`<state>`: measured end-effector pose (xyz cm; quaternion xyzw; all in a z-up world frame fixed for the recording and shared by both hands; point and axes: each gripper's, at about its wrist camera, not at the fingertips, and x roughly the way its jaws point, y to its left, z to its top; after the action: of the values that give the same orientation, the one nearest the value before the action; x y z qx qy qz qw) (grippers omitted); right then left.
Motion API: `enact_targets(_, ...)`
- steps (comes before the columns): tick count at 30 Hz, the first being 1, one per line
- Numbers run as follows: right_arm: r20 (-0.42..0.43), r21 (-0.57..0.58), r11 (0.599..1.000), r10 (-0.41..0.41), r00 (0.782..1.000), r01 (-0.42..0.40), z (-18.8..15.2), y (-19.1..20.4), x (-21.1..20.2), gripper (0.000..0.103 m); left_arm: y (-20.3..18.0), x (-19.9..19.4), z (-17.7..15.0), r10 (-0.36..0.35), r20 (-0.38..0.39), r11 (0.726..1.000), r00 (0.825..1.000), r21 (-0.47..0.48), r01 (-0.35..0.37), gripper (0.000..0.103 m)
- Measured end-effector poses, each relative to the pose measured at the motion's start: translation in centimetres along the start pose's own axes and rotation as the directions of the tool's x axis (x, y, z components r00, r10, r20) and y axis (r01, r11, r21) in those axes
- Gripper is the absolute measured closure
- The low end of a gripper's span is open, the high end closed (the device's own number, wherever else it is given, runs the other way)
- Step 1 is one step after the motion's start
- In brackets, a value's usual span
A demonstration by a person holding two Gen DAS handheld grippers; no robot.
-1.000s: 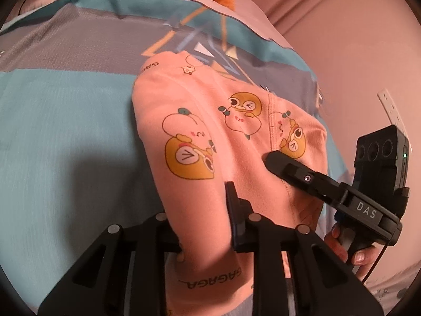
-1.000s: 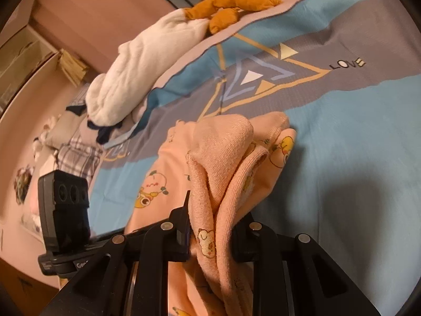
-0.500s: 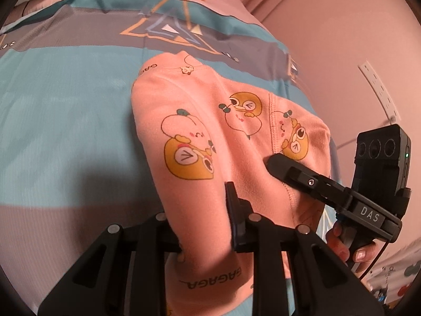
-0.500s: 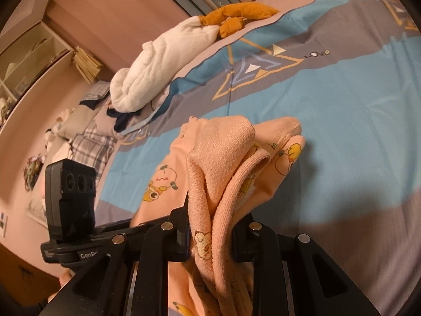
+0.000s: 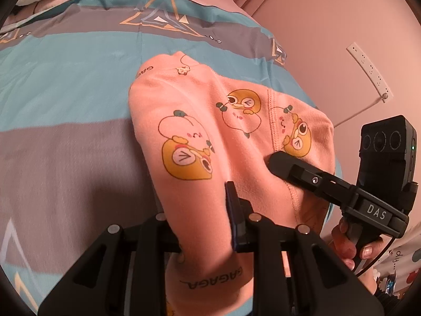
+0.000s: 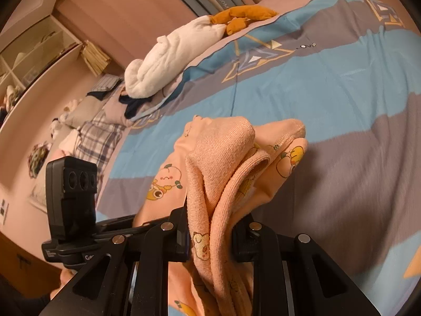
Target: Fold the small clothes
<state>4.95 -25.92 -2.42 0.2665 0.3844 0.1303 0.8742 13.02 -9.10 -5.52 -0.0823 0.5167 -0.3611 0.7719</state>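
Two handheld grippers lift a small pink garment [image 5: 236, 137], printed with cartoon chicks, above a bed [image 5: 65, 84] dressed in a blue-and-grey striped cover. In the left wrist view the left gripper [image 5: 208, 226] pinches a thick gather of the cloth at 6 o'clock, its jaws narrowed onto the fabric. The right gripper [image 5: 279, 160] reaches in from 4 o'clock, one black finger lying across the garment beside a stitched seam. In the right wrist view the right gripper [image 6: 210, 234] clamps a bunched, doubled-over edge, the ribbed inside of the garment [image 6: 229, 163] standing up between its jaws. The body of the cloth hangs between the two tools, with the left gripper's camera block [image 6: 71, 184] at 9 o'clock. A white plush toy [image 6: 173, 60] and an orange one [image 6: 239, 15] lie near the head of the bed at 12 o'clock, well apart from the work.

The step in hand appears to be carrying the held garment over the bed, gripped at two points. The next move likely calls for lowering it onto a bare stretch of the cover and drawing the two grips apart, so the cloth lies flat before any fold. The bunched edge in the right gripper may need smoothing first.
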Motion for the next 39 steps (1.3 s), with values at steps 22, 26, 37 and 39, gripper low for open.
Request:
enact_targets(22, -0.043, -0.159, 0.982, 0.092, 0.995, -0.098, -4.0, 8.3, 0.8, 0.079, 1.5, -7.9, -5.1, 0.13, 0.137, 0.991, 0.982, -0.054, -0.124, 0.079)
enact_targets(26, -0.046, -0.186, 0.976, 0.11, 0.993, -0.116, -4.4, 9.4, 0.9, 0.079, 1.9, -9.1, -5.7, 0.142, 0.164, 0.989, 0.976, -0.067, -0.133, 0.079)
enact_targets(37, -0.047, -0.247, 0.957, 0.143, 0.989, -0.15, -4.7, 12.0, 1.0, 0.079, 2.1, -12.0, -7.3, 0.178, 0.233, 0.983, 0.956, -0.079, -0.163, 0.079)
enact_targets(39, -0.043, -0.259, 0.954, 0.146, 0.988, -0.152, -4.5, 12.4, 1.0, 0.079, 2.0, -12.3, -7.3, 0.185, 0.245, 0.982, 0.952, -0.075, -0.172, 0.079)
